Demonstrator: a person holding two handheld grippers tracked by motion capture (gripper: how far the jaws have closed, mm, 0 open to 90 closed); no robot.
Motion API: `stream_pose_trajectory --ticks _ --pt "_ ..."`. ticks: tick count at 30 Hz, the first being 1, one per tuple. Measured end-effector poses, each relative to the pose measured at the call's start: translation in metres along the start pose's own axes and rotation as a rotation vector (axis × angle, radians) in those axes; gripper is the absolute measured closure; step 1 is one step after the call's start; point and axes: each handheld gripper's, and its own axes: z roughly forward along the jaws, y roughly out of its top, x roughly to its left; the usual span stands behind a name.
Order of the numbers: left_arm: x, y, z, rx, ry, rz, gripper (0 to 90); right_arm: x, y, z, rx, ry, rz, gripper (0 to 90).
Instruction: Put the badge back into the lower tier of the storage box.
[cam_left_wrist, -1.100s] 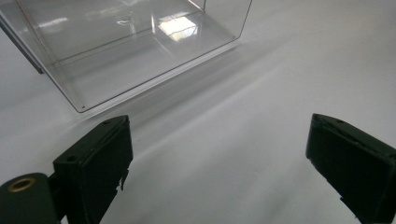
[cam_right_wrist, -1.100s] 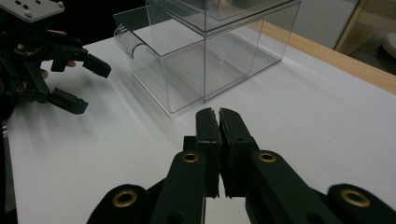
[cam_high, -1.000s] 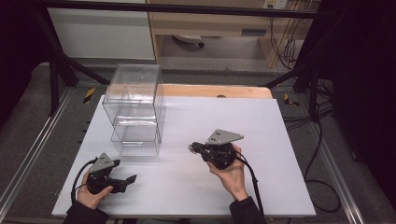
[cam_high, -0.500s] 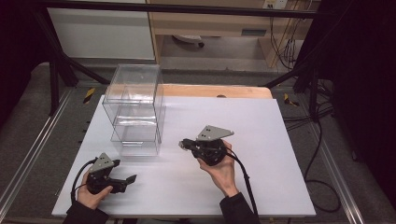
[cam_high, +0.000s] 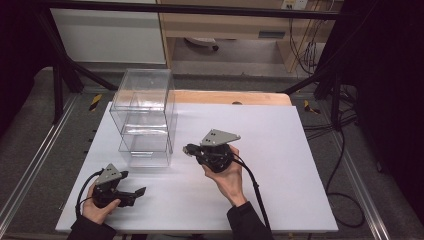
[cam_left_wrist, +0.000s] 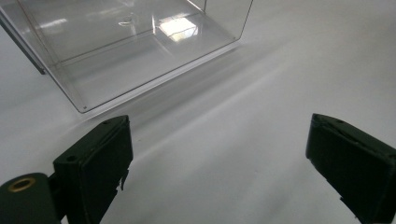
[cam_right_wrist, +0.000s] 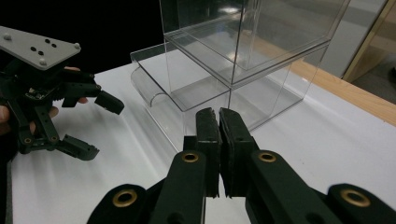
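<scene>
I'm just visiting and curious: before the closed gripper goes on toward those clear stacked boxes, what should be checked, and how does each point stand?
1. Right gripper empty and shut: ok.
2. Left gripper open and apart from the boxes: ok.
3. Clear boxes stacked upright on the table: ok.
4. White table top between right gripper and boxes free of things: ok.
5. Lower box's drawer standing partly out: ok.
6. Whether the boxes would slide when pushed: cannot tell.

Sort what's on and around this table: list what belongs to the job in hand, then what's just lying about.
Job in hand:
- clear stacked boxes
- right tongs, shut, pointed at the boxes
- left tongs, open

Lying about:
- yellow-and-black tape marks on the floor
- cables right of the white table
</scene>
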Motion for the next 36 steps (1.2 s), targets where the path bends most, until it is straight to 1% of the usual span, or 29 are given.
stream_pose_trajectory --ticks 12,21,34,36 --pt "0.000 0.000 0.000 0.000 -0.001 -0.002 6.7 0.002 0.012 0.013 -0.012 0.002 0.002 87.2" --pt "0.000 0.000 0.000 0.000 -0.002 -0.002 6.7 0.006 0.027 0.026 -0.014 0.006 -0.008 87.2" --pt "0.000 0.000 0.000 -0.003 -0.003 -0.002 6.7 0.010 0.035 0.042 -0.002 0.010 -0.013 87.2" --pt "0.000 0.000 0.000 -0.004 -0.003 -0.003 6.7 0.010 0.036 0.044 0.000 0.005 -0.019 87.2"
